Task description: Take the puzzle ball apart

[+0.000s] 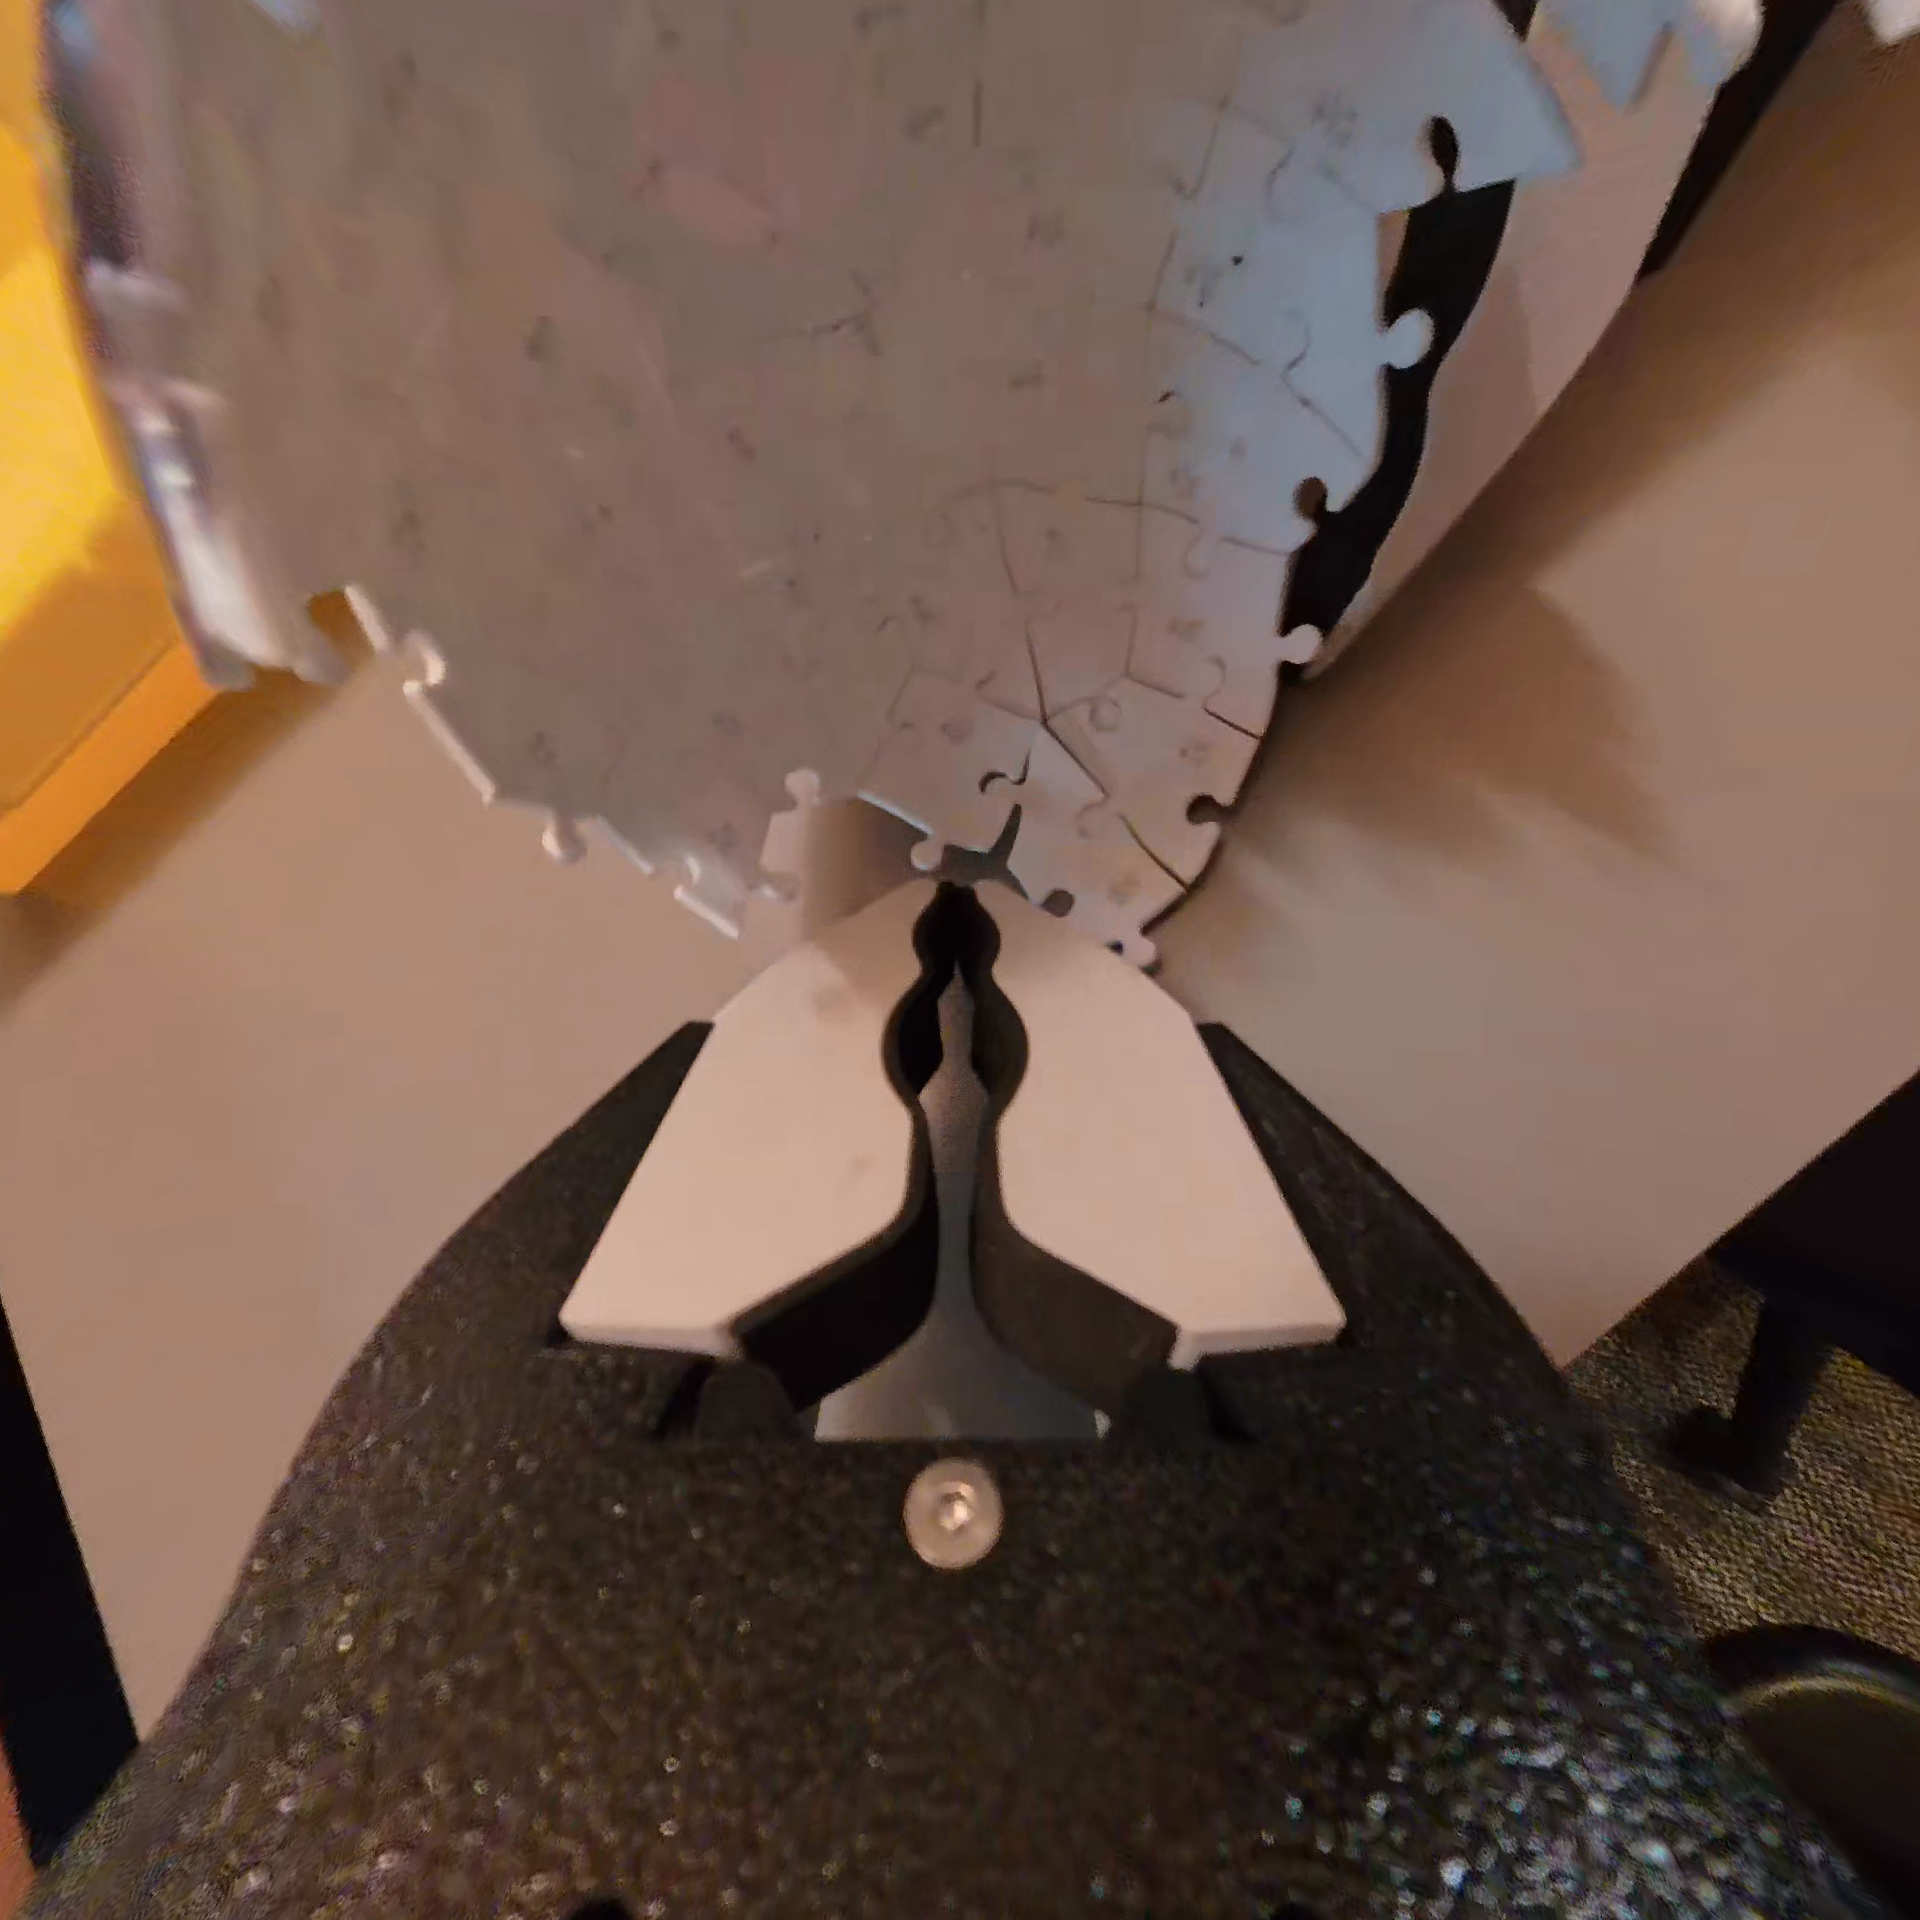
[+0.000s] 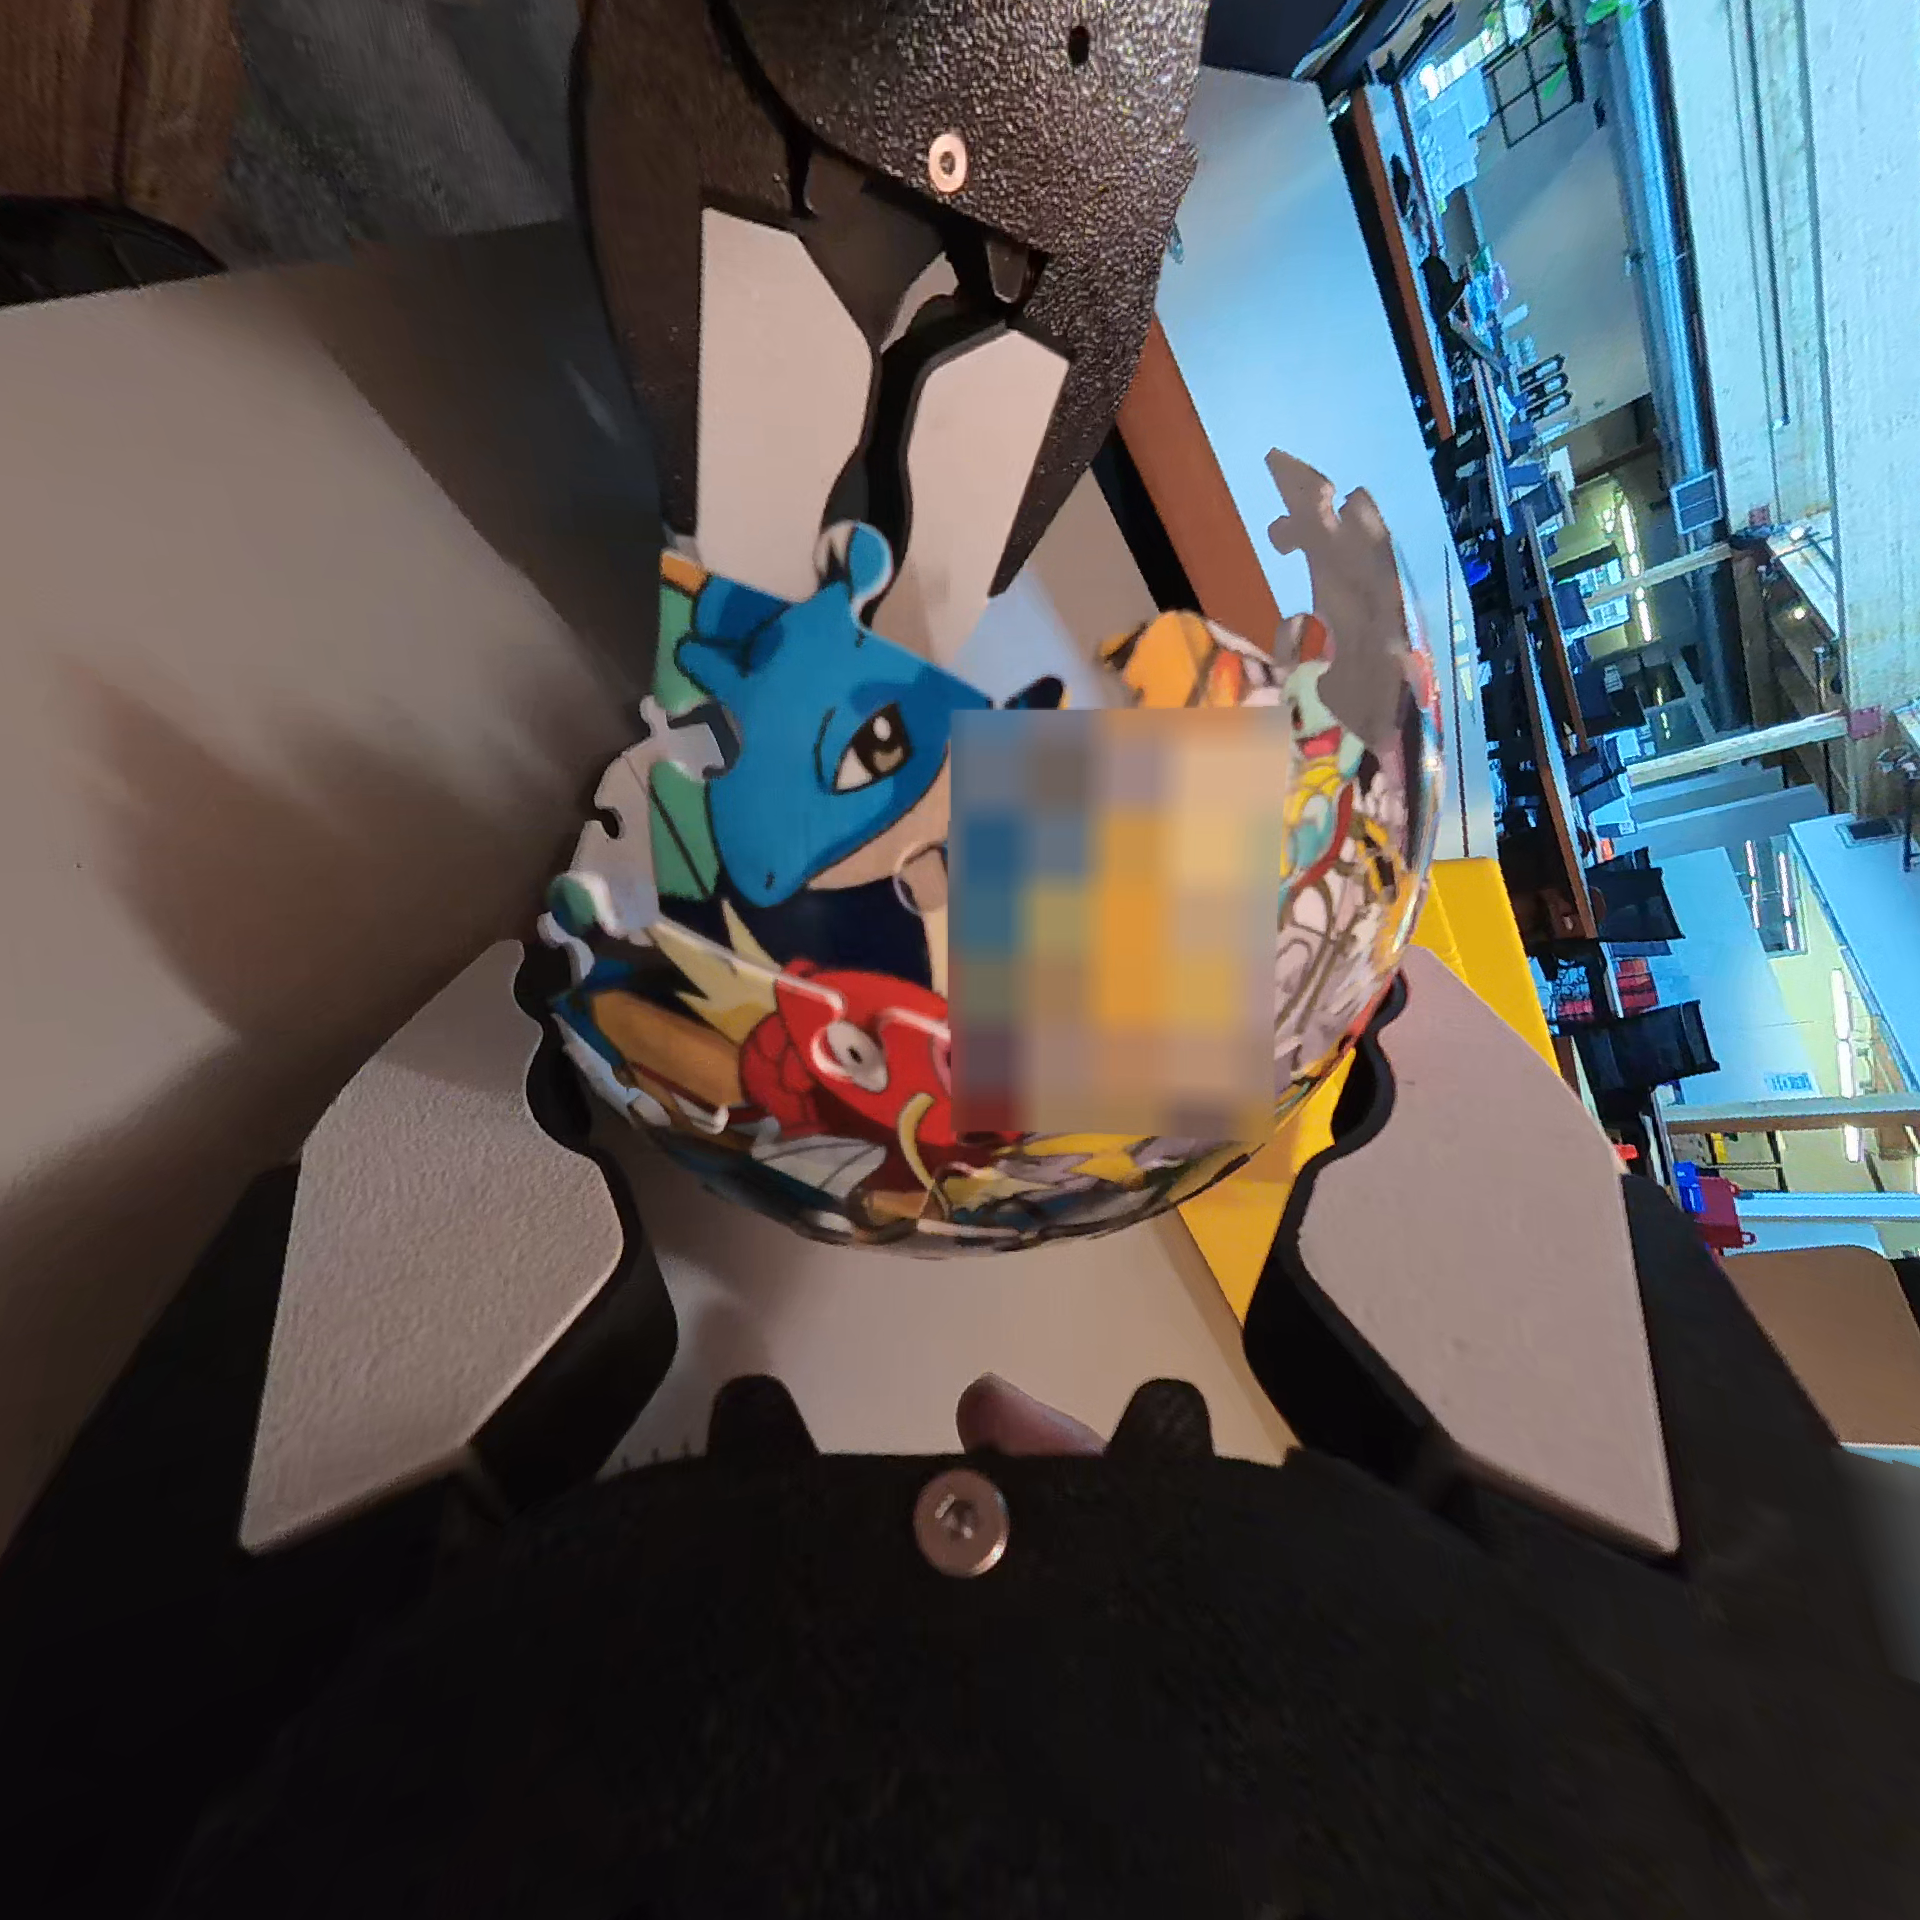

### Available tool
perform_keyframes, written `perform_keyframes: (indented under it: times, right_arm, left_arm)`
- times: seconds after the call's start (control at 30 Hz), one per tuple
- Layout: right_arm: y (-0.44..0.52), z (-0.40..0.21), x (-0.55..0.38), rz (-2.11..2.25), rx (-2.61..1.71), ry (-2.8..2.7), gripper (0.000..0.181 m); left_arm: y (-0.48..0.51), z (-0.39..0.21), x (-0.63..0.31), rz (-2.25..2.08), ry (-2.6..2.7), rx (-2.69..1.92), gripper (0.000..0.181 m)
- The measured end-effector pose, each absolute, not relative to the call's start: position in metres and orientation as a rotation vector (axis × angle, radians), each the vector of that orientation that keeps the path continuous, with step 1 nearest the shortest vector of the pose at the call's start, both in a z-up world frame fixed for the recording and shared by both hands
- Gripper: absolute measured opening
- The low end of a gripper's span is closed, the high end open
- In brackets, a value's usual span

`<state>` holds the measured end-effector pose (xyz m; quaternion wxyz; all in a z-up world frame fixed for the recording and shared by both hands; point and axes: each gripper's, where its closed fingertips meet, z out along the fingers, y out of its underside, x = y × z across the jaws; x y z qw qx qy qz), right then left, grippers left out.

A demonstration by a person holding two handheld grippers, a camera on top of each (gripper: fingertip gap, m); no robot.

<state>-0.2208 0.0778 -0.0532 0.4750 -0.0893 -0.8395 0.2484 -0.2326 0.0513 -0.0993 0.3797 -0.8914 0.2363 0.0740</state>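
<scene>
— Fingers of the right gripper [image 2: 961,1049] are spread wide and cradle the puzzle ball [image 2: 831,1039] by its two flanks, printed side toward the camera. Why so wide?

— I'd say because what remains is an open bowl of pieces; a broad grip across its girth steadies it without crushing it. It is held up in the air over the pale worktop [image 2: 208,623], not resting on it.

— And the left gripper [image 1: 961,914]?

— Closed to a narrow slit, its tips pinching the jagged rim of the shell [image 1: 727,416], seen here from the plain grey inside. From the right wrist view it comes down from above onto a blue piece [image 2: 810,717] at the rim.

— So one holds, one plucks?

— That's my reading: the right anchors the shell so the left can peel a piece free. A yellow box [image 1: 62,520] sits near the worktop's far edge.
</scene>
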Motion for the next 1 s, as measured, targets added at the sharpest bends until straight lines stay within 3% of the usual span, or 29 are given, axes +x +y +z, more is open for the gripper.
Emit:
perform_keyframes:
  times: [1.0]
  right_arm:
    - [0.066, -0.05, -0.224, 0.333, -0.048, -2.093, 0.138]
  left_arm:
    - [0.06, -0.099, -0.224, 0.237, 0.577, -2.253, 0.0]
